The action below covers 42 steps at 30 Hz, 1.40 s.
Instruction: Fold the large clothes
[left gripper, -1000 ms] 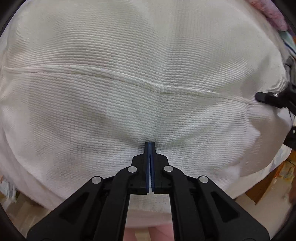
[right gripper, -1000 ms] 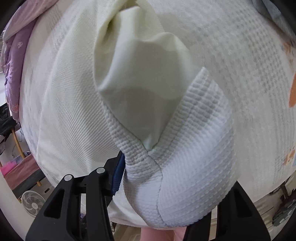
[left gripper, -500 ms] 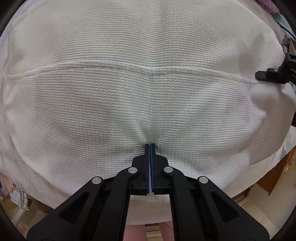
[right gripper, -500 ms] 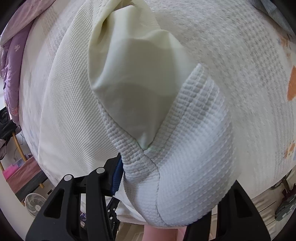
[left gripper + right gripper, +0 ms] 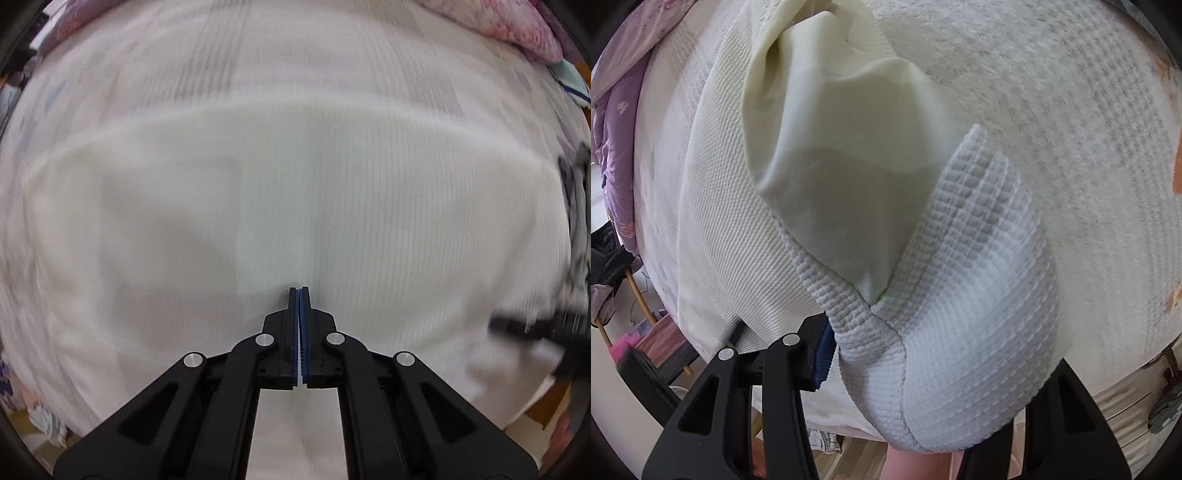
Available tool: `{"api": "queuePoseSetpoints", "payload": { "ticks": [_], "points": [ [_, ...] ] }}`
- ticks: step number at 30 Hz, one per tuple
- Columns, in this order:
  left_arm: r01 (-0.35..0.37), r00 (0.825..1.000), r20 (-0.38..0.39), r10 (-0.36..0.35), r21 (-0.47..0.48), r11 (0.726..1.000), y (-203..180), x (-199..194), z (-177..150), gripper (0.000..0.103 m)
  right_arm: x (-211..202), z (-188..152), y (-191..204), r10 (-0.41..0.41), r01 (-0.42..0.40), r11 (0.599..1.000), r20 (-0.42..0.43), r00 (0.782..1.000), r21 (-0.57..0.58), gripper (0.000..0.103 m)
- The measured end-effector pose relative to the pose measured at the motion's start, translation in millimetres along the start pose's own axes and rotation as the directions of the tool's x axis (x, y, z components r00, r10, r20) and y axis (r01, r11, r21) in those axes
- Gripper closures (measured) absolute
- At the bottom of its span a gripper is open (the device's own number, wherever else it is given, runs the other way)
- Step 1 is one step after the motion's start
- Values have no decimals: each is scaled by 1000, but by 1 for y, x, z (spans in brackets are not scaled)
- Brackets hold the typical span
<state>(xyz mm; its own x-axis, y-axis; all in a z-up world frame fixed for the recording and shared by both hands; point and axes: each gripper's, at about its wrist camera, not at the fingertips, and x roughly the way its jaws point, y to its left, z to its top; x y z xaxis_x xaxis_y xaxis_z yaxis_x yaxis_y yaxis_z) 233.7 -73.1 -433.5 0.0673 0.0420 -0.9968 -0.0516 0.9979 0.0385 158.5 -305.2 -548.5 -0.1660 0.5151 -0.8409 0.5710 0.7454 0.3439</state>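
on the far left of my left camera a pink patterned cloth [image 5: 79, 16] peeks over the far edge of the bed. the white garment [image 5: 295, 192] fills almost all of this view, spread out in front of me, blurred by motion, with one curved seam line going across it from left to right. my left gripper [image 5: 299, 295] is in the near middle; its two black fingers [image 5: 284, 332] are pressed together with the blue pads touching, and a thin layer of the white garment is pinched between them. on the right side a dark blurred shape, my right gripper [image 5: 535, 328], sits at the edge of the cloth. far right, a pink quilt [image 5: 517, 33] lies at the far corner.

in my right camera, a purple blanket [image 5: 617, 122] hangs on the far left, just beside the garment. only the left finger [image 5: 783, 369] of the right gripper shows clearly, with its blue pad [image 5: 823, 354] against the cloth; a thick ribbed cuff [image 5: 960, 302] bulges over the middle and hides the other finger, so it holds the garment there. a smooth cream lining [image 5: 842, 140] comes out beyond the cuff. on the right the white bed cover [image 5: 1089, 110] lies under all of it.
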Motion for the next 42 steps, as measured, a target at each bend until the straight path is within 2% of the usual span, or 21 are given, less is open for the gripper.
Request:
{"api": "queuePoseSetpoints", "payload": {
  "ticks": [2, 6, 7, 9, 11, 13, 15, 19, 24, 26, 29, 30, 32, 34, 35, 38, 41, 42],
  "points": [
    [9, 999, 45, -9, 4, 1000, 0, -4, 27, 100, 0, 3, -2, 7, -7, 1000, -10, 1000, 6, 55],
    [17, 996, 87, -17, -5, 1000, 7, -1, 75, 100, 1, 11, -10, 23, -23, 999, -22, 999, 37, 50],
    [30, 996, 87, -28, -13, 999, 22, 0, 86, 100, 2, 13, -11, 26, -25, 999, -25, 999, 44, 49],
    [46, 996, 76, -46, -8, 999, 16, 14, 91, 101, 2, 15, -14, 33, -32, 998, -22, 999, 49, 47],
    [10, 996, 86, -14, 50, 999, -13, 35, 83, 101, 2, 16, -15, 35, -34, 998, -9, 999, 44, 46],
    [-21, 993, 118, 13, 65, 998, -12, 34, 81, 101, 2, 16, -14, 18, -18, 999, -7, 1000, 35, 46],
    [-19, 993, 118, 12, 62, 998, -12, 33, 76, 101, 3, 15, -14, 6, -6, 1000, -10, 1000, 29, 46],
    [-4, 993, 119, -8, 101, 995, 10, 20, 39, 101, 1, 18, -20, 11, -11, 1000, -2, 1000, 28, 45],
    [-6, 991, 131, -5, 79, 997, 22, 20, -28, 101, 2, 12, -21, -3, 3, 1000, 15, 1000, -7, 45],
    [15, 997, 80, -18, 38, 999, 24, 23, -56, 101, 1, 12, -22, -9, 10, 1000, 24, 1000, -24, 45],
    [21, 997, 71, -23, 25, 999, 35, 21, -102, 101, 2, 10, -26, -4, 5, 1000, 36, 999, -29, 45],
    [28, 998, 57, -29, 18, 999, 37, 22, -117, 101, 6, 0, -21, -1, 3, 999, 43, 999, -32, 45],
    [33, 997, 75, -33, 10, 999, 43, 17, -138, 101, 8, -5, -23, 8, -5, 999, 53, 999, -50, 45],
    [43, 999, 12, -43, -8, 999, 49, 20, -157, 101, 7, -7, -26, 24, -20, 998, 61, 998, -57, 45],
    [46, 999, 22, -45, -13, 999, 52, 17, -166, 101, 9, -12, -24, 36, -32, 998, 65, 997, -55, 45],
    [14, 1000, -23, -13, 44, 999, 53, 16, -178, 101, 5, -16, -28, 50, -45, 996, 69, 996, -72, 45],
    [19, 1000, -19, -18, 20, 1000, 62, 11, -164, 100, -2, -22, -35, 65, -60, 996, 73, 995, -69, 46],
    [17, 1000, -5, -17, 3, 1000, 67, 11, -155, 100, -5, -25, -38, 75, -69, 995, 85, 994, -77, 50]
  ]
}}
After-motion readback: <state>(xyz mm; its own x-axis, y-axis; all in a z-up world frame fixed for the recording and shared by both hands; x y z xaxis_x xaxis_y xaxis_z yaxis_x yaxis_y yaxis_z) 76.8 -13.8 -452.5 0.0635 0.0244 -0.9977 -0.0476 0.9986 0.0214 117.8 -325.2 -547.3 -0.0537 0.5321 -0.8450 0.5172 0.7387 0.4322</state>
